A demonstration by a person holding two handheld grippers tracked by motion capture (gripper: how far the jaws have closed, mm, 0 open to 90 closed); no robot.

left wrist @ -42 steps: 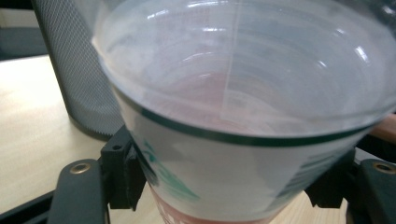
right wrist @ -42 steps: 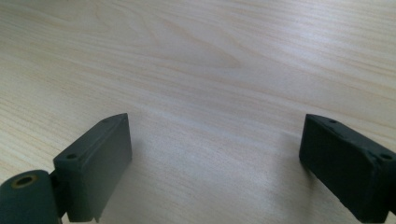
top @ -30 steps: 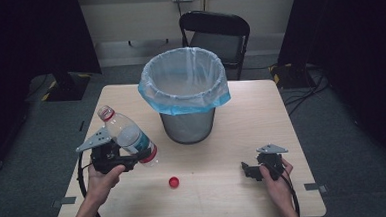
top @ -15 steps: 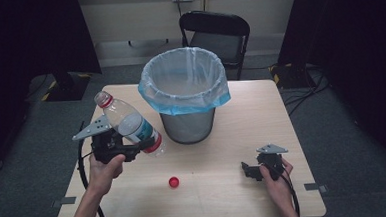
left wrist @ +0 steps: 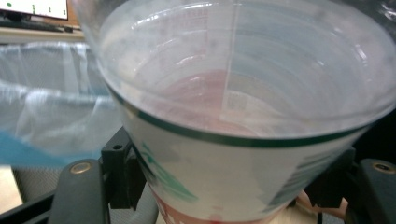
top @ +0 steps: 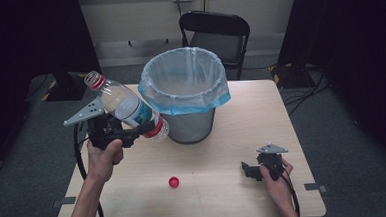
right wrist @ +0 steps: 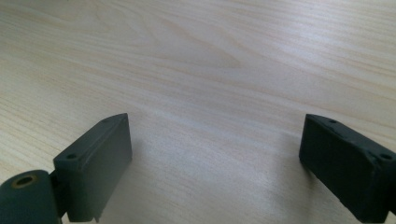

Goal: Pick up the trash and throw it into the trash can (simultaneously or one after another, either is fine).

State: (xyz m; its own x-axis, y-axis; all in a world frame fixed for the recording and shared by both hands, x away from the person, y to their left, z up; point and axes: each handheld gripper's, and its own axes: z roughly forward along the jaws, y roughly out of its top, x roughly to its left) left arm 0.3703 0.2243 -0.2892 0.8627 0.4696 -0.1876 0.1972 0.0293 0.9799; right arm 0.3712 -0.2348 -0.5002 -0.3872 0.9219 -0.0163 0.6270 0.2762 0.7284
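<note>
My left gripper (top: 134, 131) is shut on a clear plastic bottle (top: 126, 106) with a white-and-red label, held in the air left of the bin with its open neck tilted up and left. In the left gripper view the bottle (left wrist: 243, 116) sits large between the jaws, with the bin's liner (left wrist: 51, 102) behind it. A grey bin (top: 186, 91) with a blue liner stands at the table's middle back. A red cap (top: 173, 181) lies on the table in front of the bin. My right gripper (top: 248, 170) rests low at the front right, open (right wrist: 215, 163) over bare wood.
The wooden table (top: 241, 116) has free room to the right of the bin and along the front. A black chair (top: 216, 34) stands behind the table. Dark curtains flank both sides.
My left gripper has lifted the bottle higher and carried it right, closer to the bin's rim. The right gripper and the red cap have not moved.
</note>
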